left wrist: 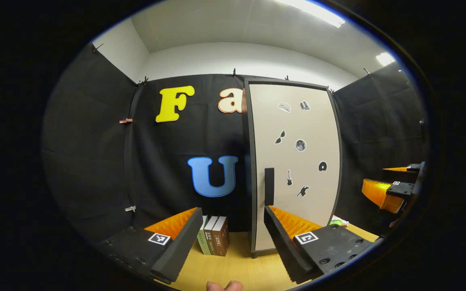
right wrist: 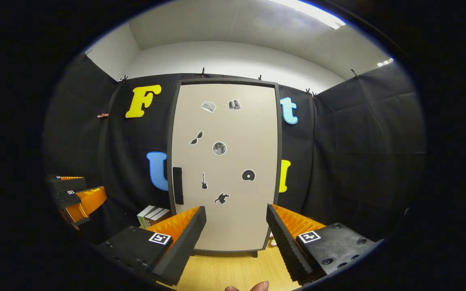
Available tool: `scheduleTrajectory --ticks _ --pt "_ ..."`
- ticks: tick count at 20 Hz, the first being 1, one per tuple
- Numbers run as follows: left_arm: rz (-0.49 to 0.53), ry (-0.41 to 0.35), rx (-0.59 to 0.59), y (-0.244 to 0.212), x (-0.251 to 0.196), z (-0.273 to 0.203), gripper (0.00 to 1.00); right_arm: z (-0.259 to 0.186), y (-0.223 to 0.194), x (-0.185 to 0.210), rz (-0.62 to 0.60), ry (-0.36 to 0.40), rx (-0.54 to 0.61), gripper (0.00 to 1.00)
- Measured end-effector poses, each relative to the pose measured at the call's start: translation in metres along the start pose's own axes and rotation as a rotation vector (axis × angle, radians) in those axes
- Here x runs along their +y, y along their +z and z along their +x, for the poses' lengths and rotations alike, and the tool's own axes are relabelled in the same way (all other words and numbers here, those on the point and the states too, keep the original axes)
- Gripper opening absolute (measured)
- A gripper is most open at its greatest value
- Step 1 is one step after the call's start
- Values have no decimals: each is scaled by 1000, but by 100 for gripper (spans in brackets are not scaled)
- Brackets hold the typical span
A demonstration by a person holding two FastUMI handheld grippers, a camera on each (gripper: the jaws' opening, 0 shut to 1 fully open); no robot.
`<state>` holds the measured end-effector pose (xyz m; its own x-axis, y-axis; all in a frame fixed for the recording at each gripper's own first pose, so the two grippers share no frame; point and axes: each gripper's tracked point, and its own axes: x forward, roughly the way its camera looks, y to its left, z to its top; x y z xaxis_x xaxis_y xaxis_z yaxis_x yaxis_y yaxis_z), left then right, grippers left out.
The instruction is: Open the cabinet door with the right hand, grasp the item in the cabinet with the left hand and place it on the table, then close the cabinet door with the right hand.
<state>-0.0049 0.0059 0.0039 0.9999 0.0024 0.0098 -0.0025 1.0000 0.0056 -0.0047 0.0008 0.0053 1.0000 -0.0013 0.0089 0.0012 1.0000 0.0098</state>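
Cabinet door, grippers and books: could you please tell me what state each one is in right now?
Cabinet door: shut, handle untouched.
Right gripper: open, holding nothing, short of the door.
Left gripper: open, holding nothing.
Books: upright, side by side on the table, left of the cabinet.

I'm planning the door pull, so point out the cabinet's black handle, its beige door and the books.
black vertical handle [right wrist: 177, 185], right gripper view, mid-bar
beige stickered cabinet door [right wrist: 233, 218], right gripper view, bare lower panel
upright books [left wrist: 215, 241], left gripper view, middle spine
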Motion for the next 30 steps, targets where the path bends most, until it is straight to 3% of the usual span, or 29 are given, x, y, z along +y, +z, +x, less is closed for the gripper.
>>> scheduleTrajectory --ticks 13,25,30 --pt "1 13 -5 -3 19 -7 96 16 0 40 19 80 -3 97" --pt "1 81 11 -33 72 -2 96 123 -17 134 51 199 -23 98" --pt "-28 91 54 -55 88 2 96 175 -37 157 38 174 0 98"
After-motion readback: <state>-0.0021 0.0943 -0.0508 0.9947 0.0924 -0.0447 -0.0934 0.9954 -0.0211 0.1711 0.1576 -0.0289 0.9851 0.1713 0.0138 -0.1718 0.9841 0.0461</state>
